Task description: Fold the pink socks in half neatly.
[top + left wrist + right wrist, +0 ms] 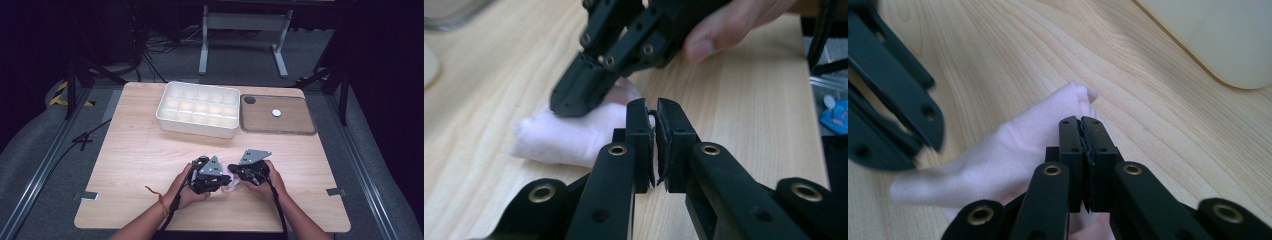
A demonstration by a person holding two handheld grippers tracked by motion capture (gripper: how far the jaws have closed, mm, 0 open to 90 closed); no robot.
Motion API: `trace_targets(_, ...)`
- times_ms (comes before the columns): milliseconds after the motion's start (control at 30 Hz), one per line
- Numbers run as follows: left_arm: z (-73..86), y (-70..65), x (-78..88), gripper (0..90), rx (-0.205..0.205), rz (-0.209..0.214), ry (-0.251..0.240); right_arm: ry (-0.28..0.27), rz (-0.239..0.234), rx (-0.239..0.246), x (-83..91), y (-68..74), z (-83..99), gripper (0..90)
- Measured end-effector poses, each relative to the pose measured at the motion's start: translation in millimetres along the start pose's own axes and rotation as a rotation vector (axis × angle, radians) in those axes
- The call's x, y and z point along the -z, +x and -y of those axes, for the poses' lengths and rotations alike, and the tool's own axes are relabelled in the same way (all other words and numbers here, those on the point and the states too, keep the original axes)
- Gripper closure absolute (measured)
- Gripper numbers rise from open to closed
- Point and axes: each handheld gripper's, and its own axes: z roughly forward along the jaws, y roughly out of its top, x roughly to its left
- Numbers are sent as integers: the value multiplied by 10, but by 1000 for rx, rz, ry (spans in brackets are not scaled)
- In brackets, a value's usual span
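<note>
Pale pink cloth [231, 181], soft and bunched, lies on the wooden surface [140, 150] near my edge, between my two claws. In hand: working this cloth, most likely folding or bundling it.

Right claw [1081, 120]: jaws clenched, and in the right gripper view the pink fabric runs up under and around the tips, so I judge it pinches a fold of the cloth. Left claw [652, 107]: jaws nearly together with a thin slit between the pads; in the left gripper view the cloth sits just beyond and to the left of the tips. I cannot tell whether any fabric is caught there, so I record it as clenched, grip unconfirmed. In that same view the right claw presses down on top of the bundle.

White compartment tray [199, 108] stands at the far side of the surface, its cells looking empty. Beside it, a clear-rimmed flat tray [295, 130] with a small white disc [276, 113] and a dark round piece [249, 100].

Progress, as a judgement: the cloth is gathered into a compact lump, not flat, so shaping is underway. Left to do: secure a second hold and finish the fold. If the cloth is meant for the compartment tray, that step is not yet done.
</note>
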Motion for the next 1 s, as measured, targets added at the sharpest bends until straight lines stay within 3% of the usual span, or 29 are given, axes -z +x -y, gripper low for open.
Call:
trace_targets(133, 64, -63, -165, 849, -13, -17, 59, 2, 0, 6, 7, 2, 2, 886)
trace_targets(367, 66, -121, -254, 876, -32, -42, 74, 12, 8, 26, 13, 17, -4, 886)
trace_targets(533, 65, -139, -267, 886, -33, -43, 84, 32, 52, 73, 64, 15, -25, 829)
trace_targets(667, 63, -134, -273, 886, -34, -40, 80, 35, 63, 76, 101, 8, -29, 829)
trace_targets(733, 61, -139, -275, 885, -36, -42, 82, -7, 34, 62, 190, 12, -50, 851)
trace_targets(833, 63, -135, -269, 882, -41, -41, 83, -27, 16, 77, 241, 51, -73, 853)
trace_targets(867, 71, -131, -270, 882, -24, -36, 74, -39, -5, 90, 263, 77, -81, 856)
trace_targets(900, 71, -118, -267, 882, -29, -31, 74, -32, -46, 113, 266, 126, -82, 860)
trace_targets(1000, 74, -117, -264, 883, -25, -27, 77, 24, -55, 144, 190, 157, -44, 868)
